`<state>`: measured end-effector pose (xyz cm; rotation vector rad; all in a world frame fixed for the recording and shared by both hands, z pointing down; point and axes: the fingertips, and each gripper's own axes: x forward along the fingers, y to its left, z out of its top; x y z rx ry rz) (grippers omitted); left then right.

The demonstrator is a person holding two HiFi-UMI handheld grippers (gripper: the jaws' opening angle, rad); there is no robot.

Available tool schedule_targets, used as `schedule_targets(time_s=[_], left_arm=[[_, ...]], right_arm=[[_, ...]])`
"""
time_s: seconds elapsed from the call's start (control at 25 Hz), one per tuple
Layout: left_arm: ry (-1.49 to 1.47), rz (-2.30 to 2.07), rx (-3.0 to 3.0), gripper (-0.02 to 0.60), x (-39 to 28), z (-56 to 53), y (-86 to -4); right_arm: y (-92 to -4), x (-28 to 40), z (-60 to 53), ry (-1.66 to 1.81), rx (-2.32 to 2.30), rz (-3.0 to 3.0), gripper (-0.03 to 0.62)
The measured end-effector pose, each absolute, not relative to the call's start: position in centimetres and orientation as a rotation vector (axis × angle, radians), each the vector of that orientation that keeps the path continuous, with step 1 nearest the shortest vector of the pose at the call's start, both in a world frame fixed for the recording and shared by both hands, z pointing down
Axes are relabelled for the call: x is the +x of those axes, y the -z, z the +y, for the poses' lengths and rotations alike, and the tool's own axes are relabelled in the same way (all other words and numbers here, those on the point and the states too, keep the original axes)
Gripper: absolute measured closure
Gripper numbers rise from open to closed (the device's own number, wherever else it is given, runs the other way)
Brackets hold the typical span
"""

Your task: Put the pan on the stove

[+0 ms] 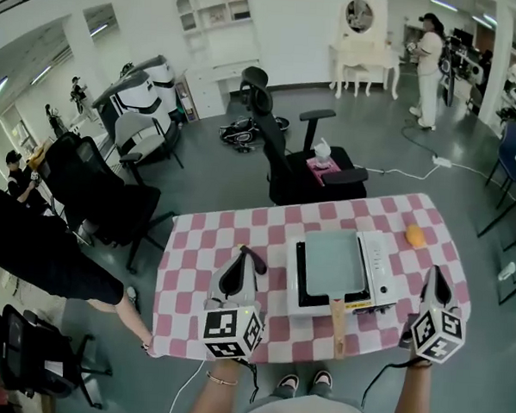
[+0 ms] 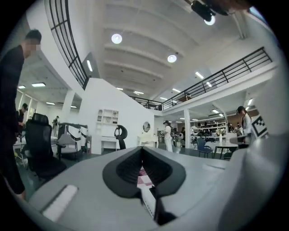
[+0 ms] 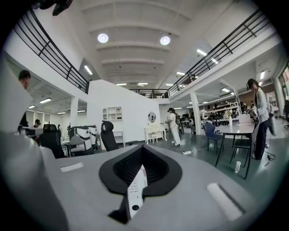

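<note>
We see the pan [image 1: 333, 264] sitting on the stove [image 1: 381, 270] on the checkered counter [image 1: 196, 241]. Our left gripper [image 1: 243, 252] and right gripper [image 1: 433, 273] flank it, both closed and empty.

Bright, even indoor light comes from round ceiling lamps [image 2: 116, 39] and strip lights [image 3: 88, 70] high overhead, which burn out to white glare in both gripper views. Shadows on the tabletop [image 1: 196, 241] are faint and soft. Every view bulges fisheye-style, and the gripper views darken at their corners. The left claw [image 2: 142, 150] and right claw [image 3: 142, 149], close to the lens, look slightly soft.
</note>
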<state>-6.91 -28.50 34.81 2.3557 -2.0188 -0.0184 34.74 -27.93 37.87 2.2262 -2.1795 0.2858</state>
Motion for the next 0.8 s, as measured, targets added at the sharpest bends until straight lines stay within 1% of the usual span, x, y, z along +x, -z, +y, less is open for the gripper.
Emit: schedule_targets(time_s=[0.2,0.8], left_arm=[[0.084,-2.051,2.287,0.584,-7.6,-29.4,-34.9],[0.100,-1.994,2.234,0.584,-6.1,-29.7,-37.0]], right_arm=[[-36.0,36.3,-26.5,-0.205,2.300,-2.160,0.585],[-37.1,37.3,-24.6,-0.189,2.283,-2.081,0.586]])
